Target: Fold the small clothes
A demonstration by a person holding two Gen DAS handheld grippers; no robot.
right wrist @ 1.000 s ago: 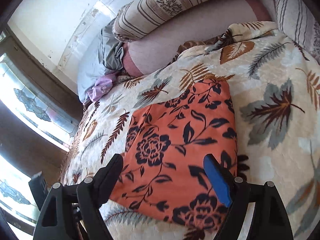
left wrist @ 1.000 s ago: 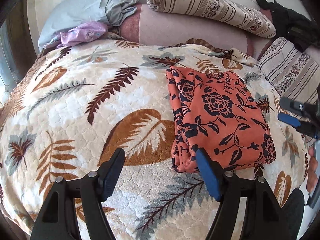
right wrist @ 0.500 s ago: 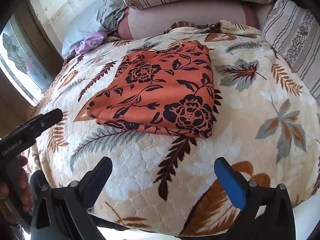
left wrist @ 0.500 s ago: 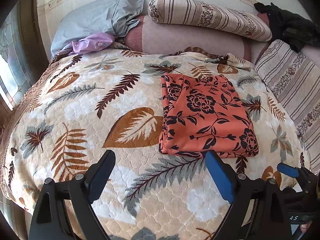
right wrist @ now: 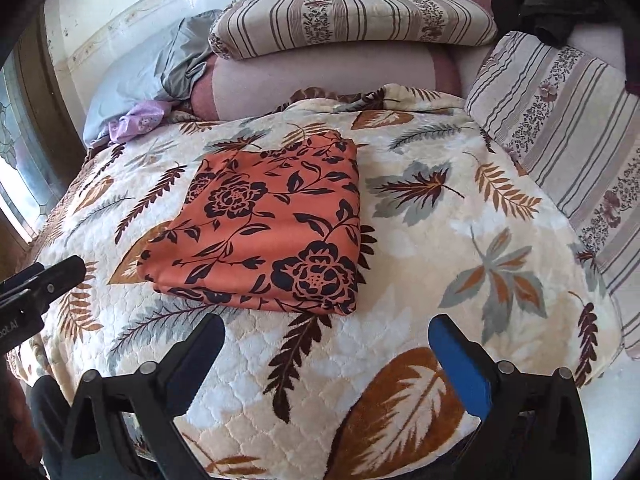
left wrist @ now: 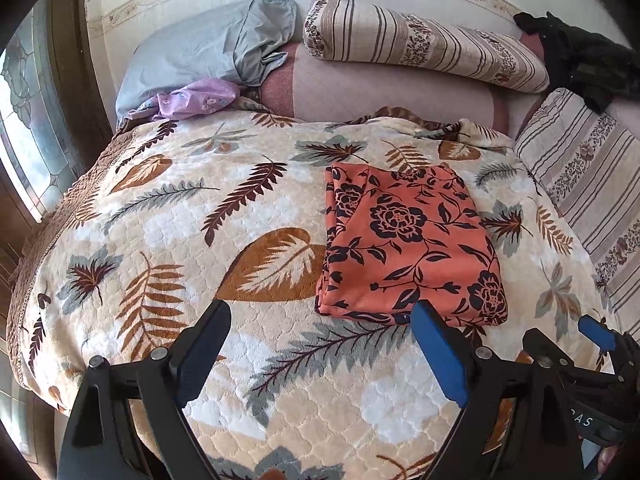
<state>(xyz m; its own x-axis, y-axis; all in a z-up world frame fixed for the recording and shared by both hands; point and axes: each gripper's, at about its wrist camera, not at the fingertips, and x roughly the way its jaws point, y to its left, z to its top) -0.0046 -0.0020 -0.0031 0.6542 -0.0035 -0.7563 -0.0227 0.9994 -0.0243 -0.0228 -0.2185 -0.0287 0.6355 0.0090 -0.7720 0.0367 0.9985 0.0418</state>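
Right now your left gripper (left wrist: 320,354) and your right gripper (right wrist: 326,368) both hang over the near part of the bed with jaws spread wide and nothing between them. The orange flowered garment (left wrist: 408,242) lies folded into a neat rectangle on the leaf-print blanket (left wrist: 168,216), beyond both sets of fingers and apart from them.

As I read it, the fold looks finished, so the main danger is undoing it. If you reach in low, a blue pad (right wrist: 460,364) could catch the near edge of the cloth and drag the top layer open; that edge shows several stacked layers, and they would slide on each other easily. The blanket is plush and quilted, so a finger pressed into it could pull the whole surface and skew the bundle.

If you go next for the purple cloth (left wrist: 196,98) by the grey pillow (left wrist: 200,46) at the far left, watch your path: sweeping across the orange piece could rumple it. Your two tools also sit close together at the near edge, so a hasty turn could knock one against the other.
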